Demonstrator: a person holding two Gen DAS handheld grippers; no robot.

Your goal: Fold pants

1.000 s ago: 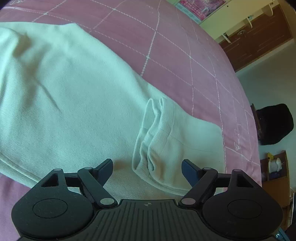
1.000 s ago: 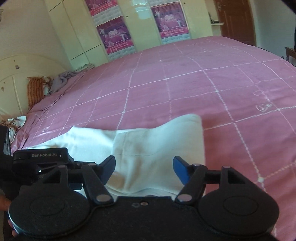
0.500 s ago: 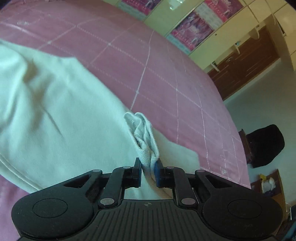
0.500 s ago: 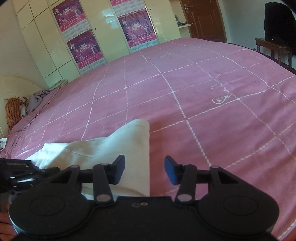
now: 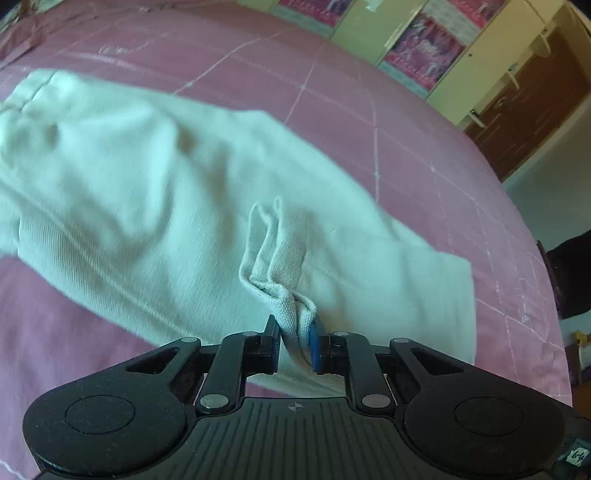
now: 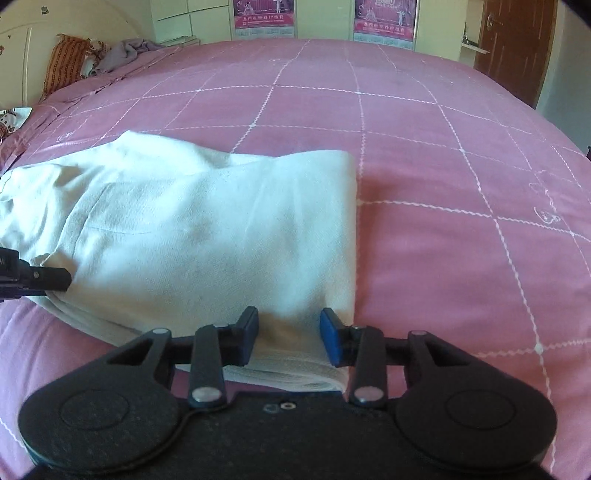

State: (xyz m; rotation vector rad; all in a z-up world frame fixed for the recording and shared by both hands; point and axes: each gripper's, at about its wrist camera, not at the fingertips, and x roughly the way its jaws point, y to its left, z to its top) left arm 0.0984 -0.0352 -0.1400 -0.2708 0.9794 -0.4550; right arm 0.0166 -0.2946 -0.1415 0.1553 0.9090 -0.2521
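Pants [image 5: 155, 192]: pale, spread flat on the pink bed [image 6: 424, 155]. Pinched at a bunched fold of hem by left claw [image 5: 294, 341], likely for lifting over. Straddled near the bed's front edge by right claw [image 6: 289, 338], parted, holding nothing.

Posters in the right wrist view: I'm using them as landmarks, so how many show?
2, both on the far wall past the bed: one left of centre, one right of centre. Their tops are cut off.
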